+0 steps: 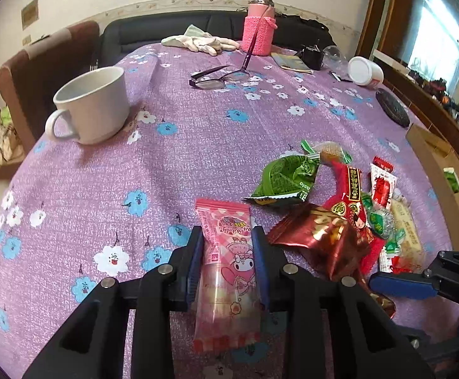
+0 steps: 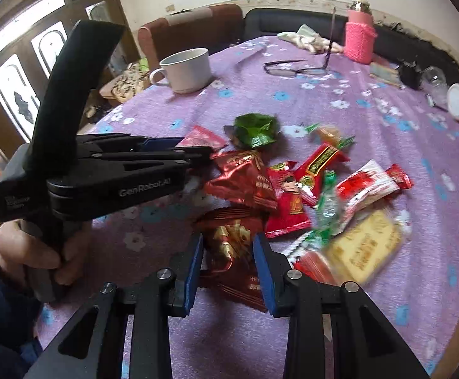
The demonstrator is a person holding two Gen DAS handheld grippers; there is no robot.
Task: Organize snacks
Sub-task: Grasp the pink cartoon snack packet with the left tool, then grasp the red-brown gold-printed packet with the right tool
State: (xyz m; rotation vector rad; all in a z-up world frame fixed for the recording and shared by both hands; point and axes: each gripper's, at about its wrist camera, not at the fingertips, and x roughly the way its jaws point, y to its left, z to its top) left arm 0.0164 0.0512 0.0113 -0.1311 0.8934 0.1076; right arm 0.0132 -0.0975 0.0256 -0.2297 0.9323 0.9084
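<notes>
My left gripper (image 1: pixel 228 243) was clamped on the pink snack pouch (image 1: pixel 226 271) at its middle, low over the purple flowered tablecloth (image 1: pixel 103 173) beside the heap of other snacks (image 2: pixel 308 189). The pouch looked light, soft and slick, a crinkly film packet; I judged a mid-body pinch the safest hold, gentle enough not to crush what was inside. My right gripper (image 2: pixel 228 252) stood partly open, its blue pads astride a dark red foil packet (image 2: pixel 232 252) at the near edge of the heap. I could not tell whether they pressed on it. That foil seemed equally light and slippery, best taken across its puffed centre, not its sealed ends.
</notes>
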